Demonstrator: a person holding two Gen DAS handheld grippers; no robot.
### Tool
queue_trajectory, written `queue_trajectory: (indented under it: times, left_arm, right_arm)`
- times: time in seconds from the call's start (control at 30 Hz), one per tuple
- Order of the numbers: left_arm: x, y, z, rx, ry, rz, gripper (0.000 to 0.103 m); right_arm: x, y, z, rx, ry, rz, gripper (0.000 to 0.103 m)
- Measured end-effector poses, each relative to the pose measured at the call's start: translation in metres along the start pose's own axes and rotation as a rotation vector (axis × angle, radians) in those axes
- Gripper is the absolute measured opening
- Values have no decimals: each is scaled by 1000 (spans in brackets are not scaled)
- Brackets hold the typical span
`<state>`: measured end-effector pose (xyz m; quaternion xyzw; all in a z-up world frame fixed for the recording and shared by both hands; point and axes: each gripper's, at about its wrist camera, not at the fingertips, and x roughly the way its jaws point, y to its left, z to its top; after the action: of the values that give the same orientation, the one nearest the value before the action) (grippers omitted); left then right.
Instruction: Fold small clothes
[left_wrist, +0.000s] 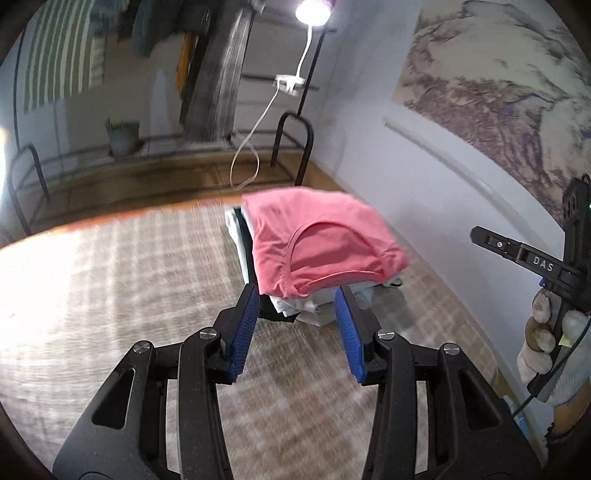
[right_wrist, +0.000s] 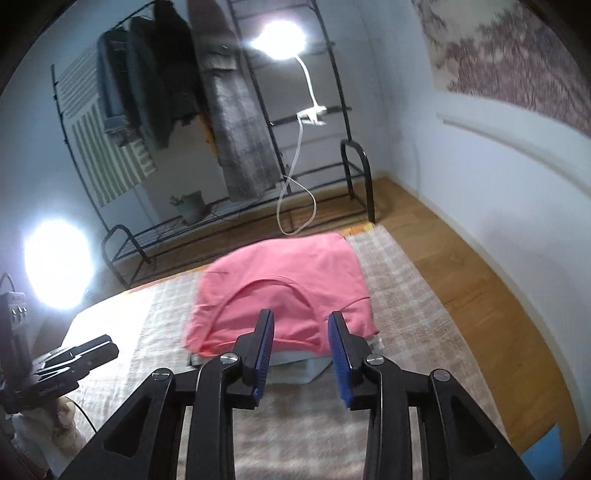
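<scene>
A folded pink top lies on a stack of folded pale clothes on the checked beige cloth. My left gripper hovers above and in front of the stack, its blue pads apart with nothing between them. In the right wrist view the pink top sits just beyond my right gripper, which also stands open and empty above the stack's near edge. The right gripper and a gloved hand show at the right edge of the left wrist view. The left gripper appears at the lower left of the right wrist view.
A black metal rack with hanging clothes stands behind the cloth, with a small potted plant on its low shelf. A clip lamp with a white cord shines from the rack. Wooden floor and a white wall lie to the right.
</scene>
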<state>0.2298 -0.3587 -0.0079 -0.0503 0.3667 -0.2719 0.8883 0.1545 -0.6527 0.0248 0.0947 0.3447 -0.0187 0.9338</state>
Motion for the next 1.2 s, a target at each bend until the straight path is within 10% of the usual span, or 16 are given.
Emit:
queue_trajectory:
  times: [0.53,0.77,0.93,1.2]
  left_arm:
    - [-220,-44,-52,126,-220,17,58]
    - [-302,-54,-82,156,-312,25,82]
    - [-339,-52,-97,176,-343,15,95]
    - [-360,-45,-113,201,-350,31,103]
  right_arm:
    - [-167,101,-45,-86,-125,14,37]
    - [-222,124,-71,-109,-163,36,44]
    - [-258,143,-92,-152,-226,-5,80]
    - [-288,161,-112,-114,-276,-16,100]
